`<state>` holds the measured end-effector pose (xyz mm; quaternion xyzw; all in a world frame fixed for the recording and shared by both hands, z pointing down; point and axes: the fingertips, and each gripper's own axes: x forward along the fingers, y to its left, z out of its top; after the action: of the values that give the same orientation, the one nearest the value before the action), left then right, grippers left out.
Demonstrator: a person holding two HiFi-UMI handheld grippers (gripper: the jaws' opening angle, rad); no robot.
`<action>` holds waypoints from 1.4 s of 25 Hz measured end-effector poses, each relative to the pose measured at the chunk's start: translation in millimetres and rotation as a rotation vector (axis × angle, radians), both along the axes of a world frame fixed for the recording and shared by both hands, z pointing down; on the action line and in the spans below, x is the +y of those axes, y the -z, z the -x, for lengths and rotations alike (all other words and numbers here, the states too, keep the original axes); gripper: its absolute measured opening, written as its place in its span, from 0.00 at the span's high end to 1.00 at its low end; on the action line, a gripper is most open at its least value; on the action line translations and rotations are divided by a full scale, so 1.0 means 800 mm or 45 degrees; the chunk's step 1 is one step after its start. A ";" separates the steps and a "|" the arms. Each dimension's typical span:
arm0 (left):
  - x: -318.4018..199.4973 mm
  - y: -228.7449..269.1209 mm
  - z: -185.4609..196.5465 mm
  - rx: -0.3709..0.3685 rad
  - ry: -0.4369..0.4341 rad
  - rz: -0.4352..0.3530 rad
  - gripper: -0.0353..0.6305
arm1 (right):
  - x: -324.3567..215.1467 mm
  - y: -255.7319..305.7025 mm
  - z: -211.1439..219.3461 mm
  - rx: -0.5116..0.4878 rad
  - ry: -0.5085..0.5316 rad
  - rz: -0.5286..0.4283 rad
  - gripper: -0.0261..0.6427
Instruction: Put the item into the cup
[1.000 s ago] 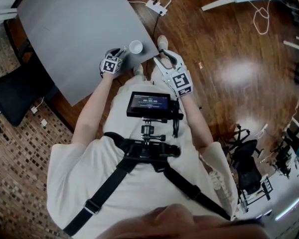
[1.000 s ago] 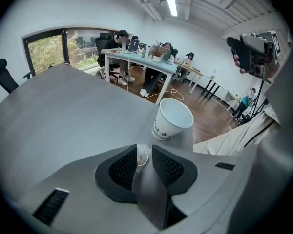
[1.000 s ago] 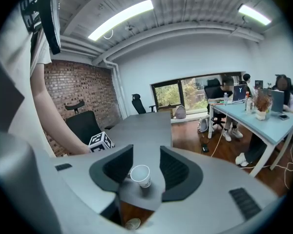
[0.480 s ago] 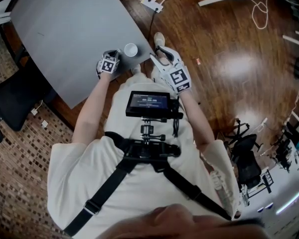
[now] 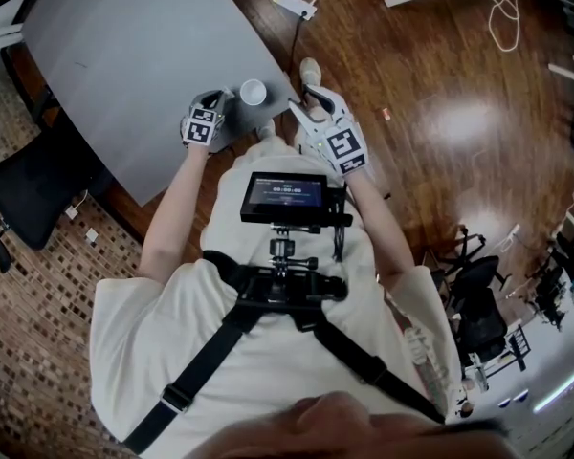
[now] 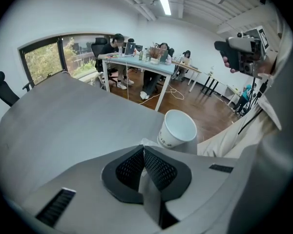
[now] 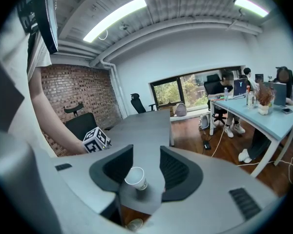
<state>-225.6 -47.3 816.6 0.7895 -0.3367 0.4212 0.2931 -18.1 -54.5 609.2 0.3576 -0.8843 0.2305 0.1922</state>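
A white paper cup (image 5: pixel 253 91) stands upright near the corner of the grey table (image 5: pixel 124 55), open and with nothing seen inside (image 6: pixel 178 130). My left gripper (image 6: pixel 143 147) is low over the table just short of the cup, its jaws shut. A small white item (image 6: pixel 146 141) pokes out at their tips, and a white sliver shows between the pads. In the head view this gripper (image 5: pixel 220 101) sits left of the cup. My right gripper (image 7: pixel 146 165) stands open off the table's edge, pointing at the cup (image 7: pixel 136 177) from the other side.
The cup is close to the table's corner edge, with wooden floor (image 5: pixel 440 113) beyond. A black chair (image 5: pixel 29 185) stands at the left. A power strip (image 5: pixel 295 3) lies on the floor. People sit at a blue desk (image 6: pixel 146 62) in the background.
The left gripper's jaws have shut on the white item that lay beside the cup. The right gripper has kept its place, open.
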 end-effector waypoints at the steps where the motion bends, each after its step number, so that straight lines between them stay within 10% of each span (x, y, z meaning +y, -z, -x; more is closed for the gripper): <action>1: -0.003 0.013 -0.004 0.017 0.005 -0.015 0.95 | 0.000 0.000 0.001 -0.003 0.000 0.000 0.69; 15: -0.027 0.121 -0.084 0.061 -0.213 -0.260 0.95 | 0.003 -0.013 0.001 -0.018 0.004 0.011 0.69; 35: -0.017 0.077 -0.107 -0.101 -0.532 -0.198 0.95 | 0.007 -0.013 -0.009 -0.010 -0.075 0.018 0.69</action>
<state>-139.9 -60.9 755.1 0.8452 -0.2086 0.4762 0.1245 -10.5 -48.9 619.7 0.3812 -0.8725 0.2436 0.1845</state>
